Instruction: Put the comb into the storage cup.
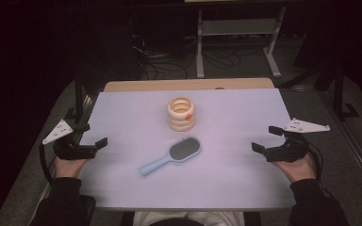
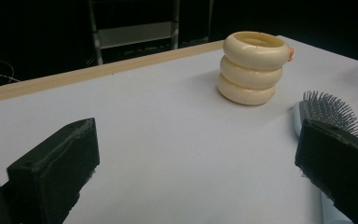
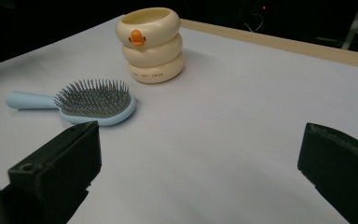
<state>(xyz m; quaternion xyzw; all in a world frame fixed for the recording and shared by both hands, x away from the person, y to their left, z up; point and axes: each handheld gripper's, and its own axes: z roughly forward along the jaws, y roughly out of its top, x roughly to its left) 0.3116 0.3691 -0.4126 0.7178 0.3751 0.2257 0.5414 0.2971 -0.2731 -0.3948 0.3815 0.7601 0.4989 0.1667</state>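
We held the left gripper [image 1: 94, 134] at our left side and the right gripper [image 1: 267, 139] at our right, well apart. Both pointed inward, with jaws spread wide and nothing between them.

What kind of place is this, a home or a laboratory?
Probably a laboratory or workshop: a table under a plain white sheet, loose cables on the floor behind it, and a metal frame stand in a dark room.
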